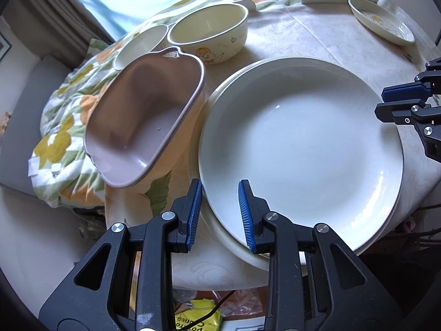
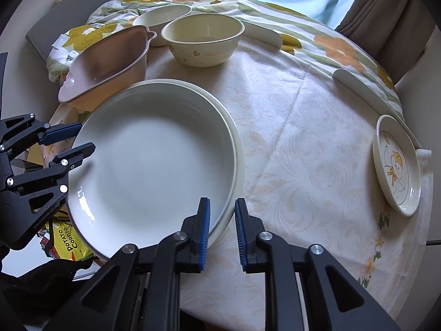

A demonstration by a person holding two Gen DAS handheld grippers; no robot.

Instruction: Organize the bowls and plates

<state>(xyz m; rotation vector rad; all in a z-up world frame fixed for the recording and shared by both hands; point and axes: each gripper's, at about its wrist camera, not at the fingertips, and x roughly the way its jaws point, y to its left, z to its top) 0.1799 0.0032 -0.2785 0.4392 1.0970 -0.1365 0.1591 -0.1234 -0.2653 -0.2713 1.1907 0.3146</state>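
Both claws stand released: left gripper [image 1: 219,215] straddles the white plate's [image 1: 300,149] near rim, right gripper [image 2: 222,230] at its opposite edge. Only the right view shows the duck saucer's [image 2: 397,165] picture clearly.

Two stacked white plates [image 1: 300,149] beside pink dish [image 1: 143,115], cream bowl [image 1: 209,33].
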